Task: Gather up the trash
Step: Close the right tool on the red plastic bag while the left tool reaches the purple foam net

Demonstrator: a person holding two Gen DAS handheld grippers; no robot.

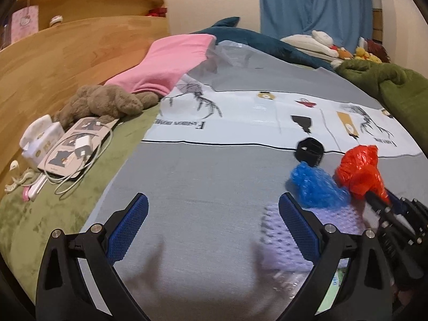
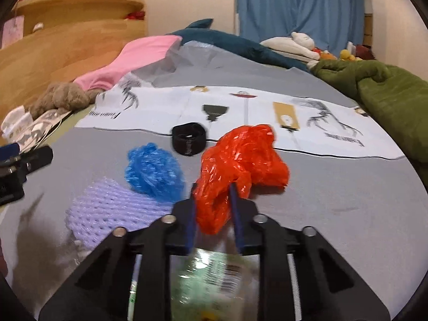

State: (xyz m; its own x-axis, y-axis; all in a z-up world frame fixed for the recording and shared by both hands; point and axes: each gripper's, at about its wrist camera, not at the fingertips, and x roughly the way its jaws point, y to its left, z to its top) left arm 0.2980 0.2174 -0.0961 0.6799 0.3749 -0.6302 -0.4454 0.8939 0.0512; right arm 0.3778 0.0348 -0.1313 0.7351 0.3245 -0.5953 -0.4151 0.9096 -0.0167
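Two tongs are working over the bed [image 1: 200, 187]. Right tongs [image 2: 212, 200] are pinching the near end of the red bag [image 2: 240, 157], its blue pads pressing the crumpled plastic, the rest lying on the grey sheet. Left tongs [image 1: 214, 214] are standing wide apart, holding nothing. Blue bag [image 1: 315, 187] is lying just beside the red one, with purple foam net [image 2: 112, 211] nearer and a black ring [image 2: 188, 139] behind.

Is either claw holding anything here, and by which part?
Right claw pinches the red bag by its near lower end. Left claw is open, holding nothing.
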